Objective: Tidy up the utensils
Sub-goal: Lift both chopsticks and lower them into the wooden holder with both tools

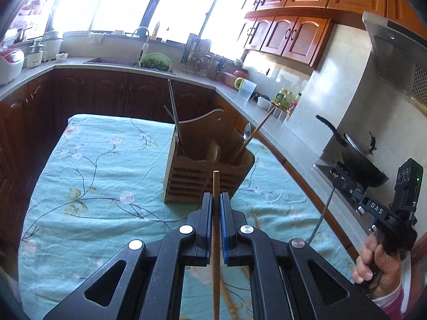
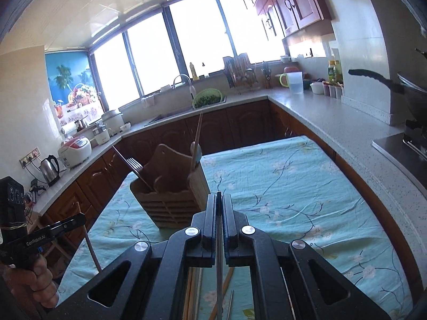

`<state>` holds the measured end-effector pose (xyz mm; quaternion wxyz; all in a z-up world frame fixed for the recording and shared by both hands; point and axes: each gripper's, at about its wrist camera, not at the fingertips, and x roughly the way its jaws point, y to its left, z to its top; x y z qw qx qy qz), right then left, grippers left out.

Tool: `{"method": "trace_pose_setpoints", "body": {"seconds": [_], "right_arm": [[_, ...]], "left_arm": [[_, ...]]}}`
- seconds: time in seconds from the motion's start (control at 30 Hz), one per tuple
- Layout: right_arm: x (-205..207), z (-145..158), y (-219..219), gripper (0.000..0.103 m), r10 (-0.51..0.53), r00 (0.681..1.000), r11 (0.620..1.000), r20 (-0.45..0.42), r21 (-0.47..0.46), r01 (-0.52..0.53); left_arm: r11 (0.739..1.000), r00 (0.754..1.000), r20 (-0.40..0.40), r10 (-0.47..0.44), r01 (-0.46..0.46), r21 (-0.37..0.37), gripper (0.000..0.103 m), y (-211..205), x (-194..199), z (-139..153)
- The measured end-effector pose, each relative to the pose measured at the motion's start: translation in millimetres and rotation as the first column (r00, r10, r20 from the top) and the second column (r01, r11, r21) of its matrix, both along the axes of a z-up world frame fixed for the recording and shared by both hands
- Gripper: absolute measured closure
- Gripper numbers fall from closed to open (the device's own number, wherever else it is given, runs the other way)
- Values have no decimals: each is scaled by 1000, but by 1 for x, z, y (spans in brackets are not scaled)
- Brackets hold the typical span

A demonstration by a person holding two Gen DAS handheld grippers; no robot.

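A wooden utensil holder (image 1: 202, 172) (image 2: 170, 200) stands on the teal floral tablecloth (image 1: 88, 176) (image 2: 288, 186). It holds chopsticks, a metal spoon (image 1: 246, 132) and a fork (image 2: 134, 164). My left gripper (image 1: 216, 197) is shut on a wooden chopstick (image 1: 216, 240), just in front of the holder and above the cloth. My right gripper (image 2: 218, 198) is shut on a thin grey metal utensil (image 2: 218, 253), which I see edge-on, also near the holder. Each gripper shows in the other's view, held by a hand (image 1: 379, 266) (image 2: 34, 280). Loose chopsticks (image 2: 226, 288) (image 1: 229, 301) lie on the cloth below the grippers.
A grey countertop (image 2: 333, 122) wraps around the table, with a sink and a green colander (image 2: 206, 98). A black wok (image 1: 360, 162) sits on the stove at the right. A kettle (image 2: 50, 168) and rice cookers stand at the left. Wall cabinets hang above the counter.
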<state>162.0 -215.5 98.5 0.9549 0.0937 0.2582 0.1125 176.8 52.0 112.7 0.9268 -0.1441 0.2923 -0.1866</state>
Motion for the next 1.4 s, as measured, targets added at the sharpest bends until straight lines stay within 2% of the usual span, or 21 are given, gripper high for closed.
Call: {"method": "trace_pose_setpoints", "body": {"seconds": [0.13,0.3,0.63,0.9,1.07,1.27,1.4], "right_arm": [[-6,15,2,99,-1,999,1000,46,5,1],[-7,20,4,99,4,998,1000,61,20,-5],[-4,23,6,99,10,997,999,71,34,-13],[8,35,8,99,9,994,998,112,59,-16],[24,55,15,99,1,986,997,167,77,-14],[54,84,25,99,-23,970,994,244,106,-4],[77,95,33,99,-41,963,993,267,117,10]], "left_arm": [[1000,999,36,16,-16,-6,99,9,-11,10],[1000,999,46,28,-27,-16,99,14,-18,12],[998,997,65,51,-50,-26,99,16,-10,15],[996,988,129,83,-78,-43,99,18,0,28],[994,975,193,105,-99,-42,99,17,14,43],[988,944,294,152,-146,-44,99,11,36,63],[982,922,337,191,-181,-59,99,7,58,66]]}}
